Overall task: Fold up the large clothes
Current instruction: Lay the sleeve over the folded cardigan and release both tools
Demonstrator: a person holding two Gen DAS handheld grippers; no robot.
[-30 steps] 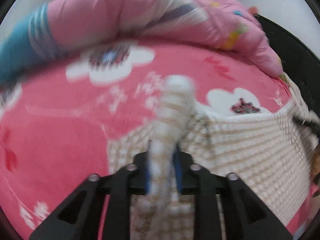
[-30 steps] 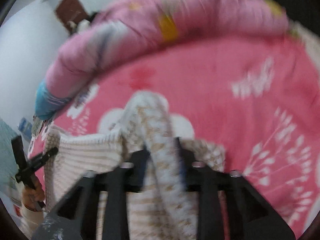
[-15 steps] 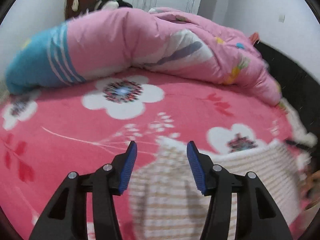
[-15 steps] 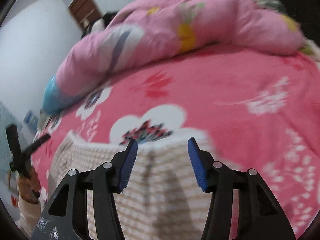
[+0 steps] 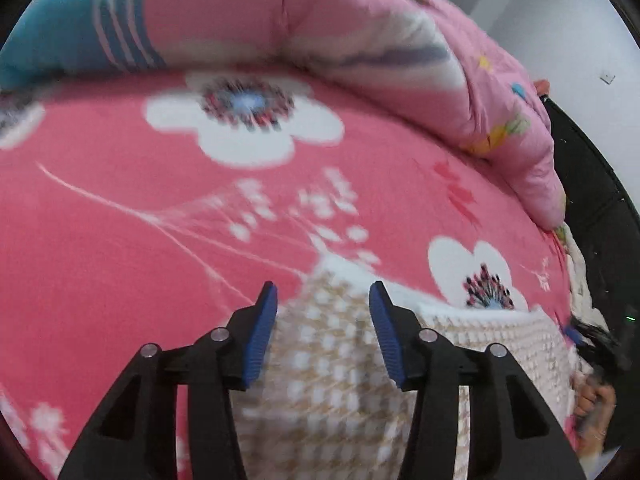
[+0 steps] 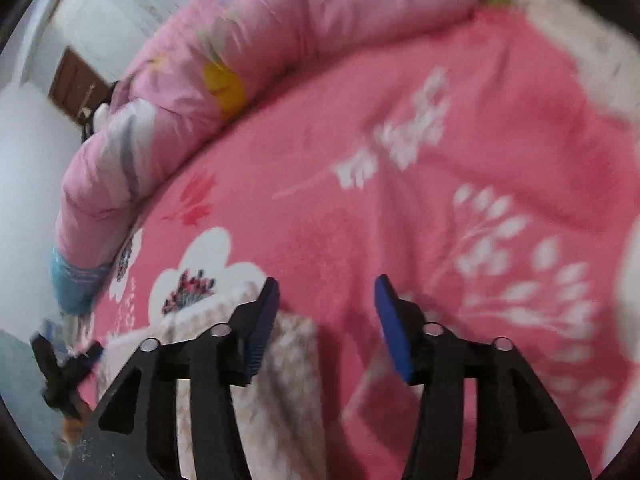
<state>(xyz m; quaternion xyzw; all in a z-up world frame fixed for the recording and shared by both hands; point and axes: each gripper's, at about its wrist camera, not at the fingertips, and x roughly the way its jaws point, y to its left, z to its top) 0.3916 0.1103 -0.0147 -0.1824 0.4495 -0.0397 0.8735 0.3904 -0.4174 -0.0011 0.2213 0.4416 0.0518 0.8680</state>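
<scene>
A cream and tan checked knit garment (image 5: 332,368) lies flat on the pink flowered bed cover (image 5: 120,240). My left gripper (image 5: 323,296) is open and empty just above the garment's near left corner. In the right wrist view the garment (image 6: 280,368) lies at the lower left. My right gripper (image 6: 326,290) is open and empty, over the garment's right edge and the pink cover (image 6: 400,220). The other gripper shows at the right edge of the left view (image 5: 592,340) and at the left edge of the right view (image 6: 64,364).
A rolled pink and blue quilt (image 5: 320,28) lies along the far side of the bed, also in the right wrist view (image 6: 240,52). A dark headboard (image 5: 592,184) stands at the right. White walls and a brown door (image 6: 76,80) are behind.
One second ago both grippers were shut on raised folds of the garment. Both opened and let it go; it now lies flat. The right gripper has since swung to the right.
</scene>
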